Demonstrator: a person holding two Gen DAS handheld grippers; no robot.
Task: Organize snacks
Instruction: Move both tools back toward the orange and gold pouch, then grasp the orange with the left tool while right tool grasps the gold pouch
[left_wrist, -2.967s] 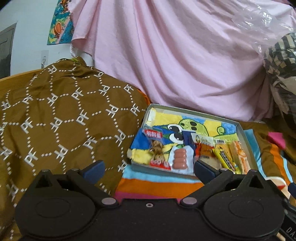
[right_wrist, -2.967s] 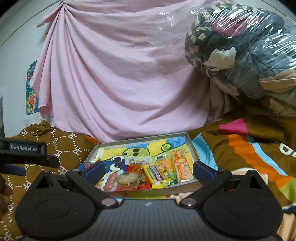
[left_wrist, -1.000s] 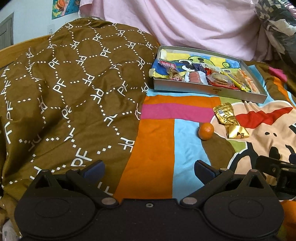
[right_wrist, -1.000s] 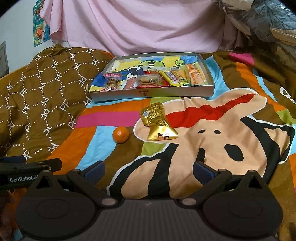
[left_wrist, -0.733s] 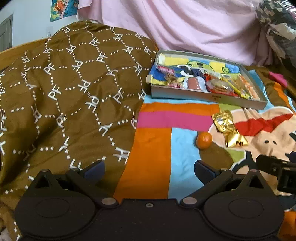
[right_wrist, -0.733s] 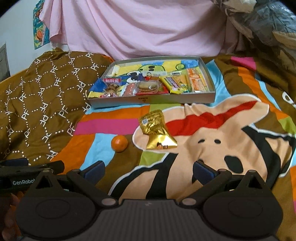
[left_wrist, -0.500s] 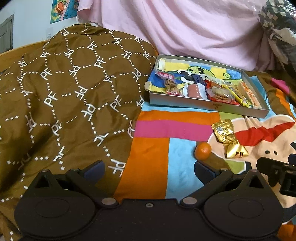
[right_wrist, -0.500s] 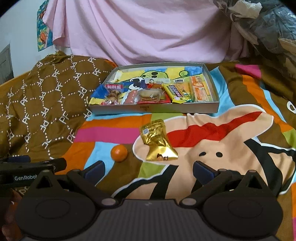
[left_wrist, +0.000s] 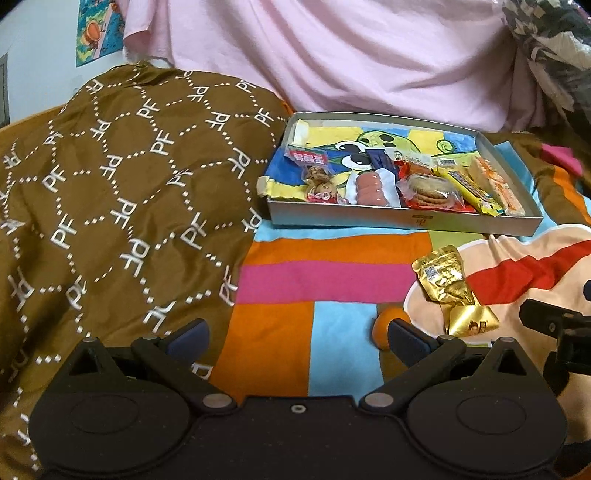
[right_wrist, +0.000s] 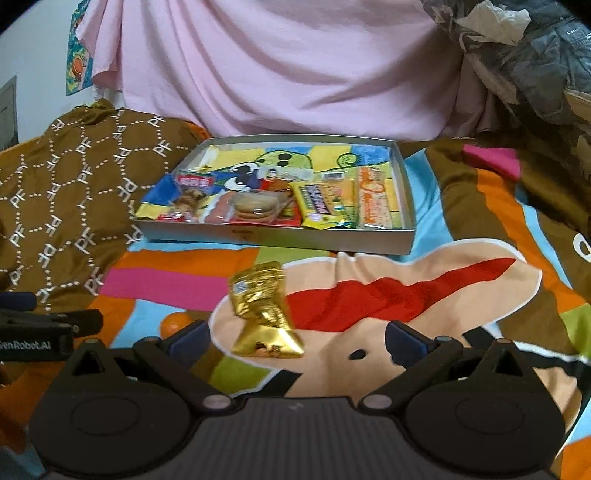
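Here both tools hang over a bed spread with a colourful cartoon blanket, and neither holds anything. The left tool has its fingers spread wide; between them lie only orange and blue patches of the blanket. Just inside and beyond its right finger sits a small orange fruit, partly hidden by that finger. The right tool is likewise wide open, and a crumpled gold snack packet lies just ahead of it, between the fingertips but nearer the left one. Farther ahead of both tools rests a shallow grey tray lined with a cartoon picture. Along its near side lie wrapped snacks in a row: a packet of round biscuits, a yellow bar and an orange-printed bar. To the left of the tools a brown patterned quilt bulges up beside the tray. Pink cloth hangs behind it all.
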